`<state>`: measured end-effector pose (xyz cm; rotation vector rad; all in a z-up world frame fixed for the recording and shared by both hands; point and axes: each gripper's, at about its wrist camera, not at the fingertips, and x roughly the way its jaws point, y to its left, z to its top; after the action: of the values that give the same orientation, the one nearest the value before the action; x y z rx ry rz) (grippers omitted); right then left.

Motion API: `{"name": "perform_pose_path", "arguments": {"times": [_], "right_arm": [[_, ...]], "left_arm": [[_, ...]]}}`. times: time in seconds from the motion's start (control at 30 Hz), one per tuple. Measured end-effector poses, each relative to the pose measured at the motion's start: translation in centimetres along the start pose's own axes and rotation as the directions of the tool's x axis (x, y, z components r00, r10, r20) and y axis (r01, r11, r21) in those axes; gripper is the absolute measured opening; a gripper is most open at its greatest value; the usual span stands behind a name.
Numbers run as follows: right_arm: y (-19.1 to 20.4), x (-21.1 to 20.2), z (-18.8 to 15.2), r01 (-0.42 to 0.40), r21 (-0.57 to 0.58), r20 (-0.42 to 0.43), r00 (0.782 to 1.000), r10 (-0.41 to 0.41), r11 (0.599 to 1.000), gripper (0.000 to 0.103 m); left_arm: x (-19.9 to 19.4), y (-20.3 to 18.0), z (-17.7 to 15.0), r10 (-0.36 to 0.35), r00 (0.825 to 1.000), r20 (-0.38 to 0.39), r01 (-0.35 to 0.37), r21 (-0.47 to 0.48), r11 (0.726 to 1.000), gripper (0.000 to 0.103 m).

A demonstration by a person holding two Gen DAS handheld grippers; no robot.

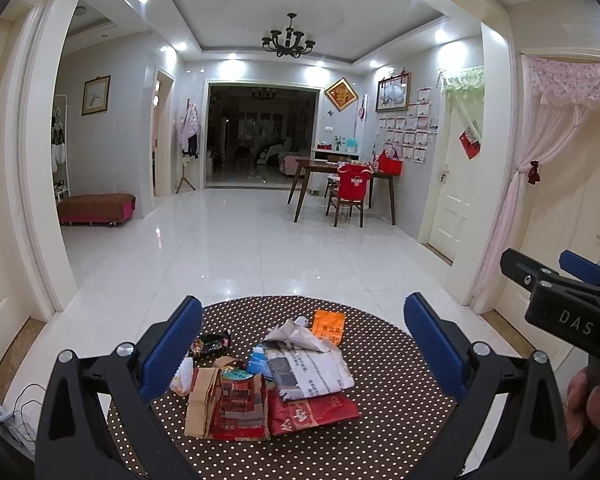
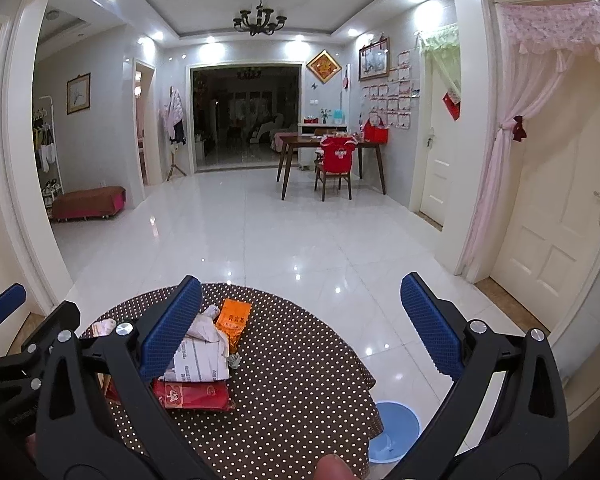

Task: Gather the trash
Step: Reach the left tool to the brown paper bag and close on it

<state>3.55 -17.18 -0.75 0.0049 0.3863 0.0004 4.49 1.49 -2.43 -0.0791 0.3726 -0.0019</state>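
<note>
A pile of trash lies on a round brown polka-dot table (image 1: 380, 412): a folded newspaper (image 1: 308, 368), a red packet (image 1: 312, 414), a brown paper bag (image 1: 204, 404), an orange packet (image 1: 329, 326) and a dark wrapper (image 1: 210, 345). My left gripper (image 1: 304, 354) is open and empty, held above the pile. My right gripper (image 2: 300, 332) is open and empty over the table's right part (image 2: 300, 400), with the newspaper (image 2: 202, 360), red packet (image 2: 192, 394) and orange packet (image 2: 233, 320) by its left finger. The right gripper also shows in the left wrist view (image 1: 548, 280).
A light blue bin (image 2: 394, 432) stands on the white tile floor right of the table. Doors and a pink curtain (image 2: 496, 184) are at the right. A wooden dining table with a chair (image 2: 334, 164) and a red bench (image 2: 88, 202) stand far off.
</note>
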Motion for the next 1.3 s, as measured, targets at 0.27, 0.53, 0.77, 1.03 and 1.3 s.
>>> {"name": "perform_pose_path", "arguments": {"times": [0.27, 0.53, 0.77, 1.03, 1.3], "right_arm": [[0.9, 4.1, -1.2, -0.035, -0.023, -0.093, 0.995, 0.033, 0.999, 0.097], [2.2, 10.4, -5.3, -0.096, -0.032, -0.277, 0.957, 0.083, 0.995, 0.097], [5.3, 14.3, -10.0, -0.202, -0.060, -0.437, 0.886, 0.156, 0.978, 0.097], [7.0, 15.4, -11.0, -0.214, -0.080, -0.469, 0.870, 0.153, 0.974, 0.097], [8.3, 18.0, -11.4, -0.255, -0.059, -0.498, 0.846, 0.193, 0.965, 0.097]], "left_arm": [[2.4, 2.4, -2.4, 0.039, 0.997, -0.064, -0.041, -0.019, 0.999, 0.099], [5.2, 5.5, -7.0, 0.079, 0.981, -0.177, -0.083, -0.013, 0.996, 0.099], [7.0, 7.9, -10.4, 0.126, 0.958, -0.260, -0.130, -0.001, 0.991, 0.099], [11.2, 10.2, -12.4, 0.224, 0.922, -0.317, -0.227, 0.025, 0.973, 0.099], [15.2, 11.0, -14.4, 0.221, 0.883, -0.413, -0.215, 0.063, 0.975, 0.062]]}}
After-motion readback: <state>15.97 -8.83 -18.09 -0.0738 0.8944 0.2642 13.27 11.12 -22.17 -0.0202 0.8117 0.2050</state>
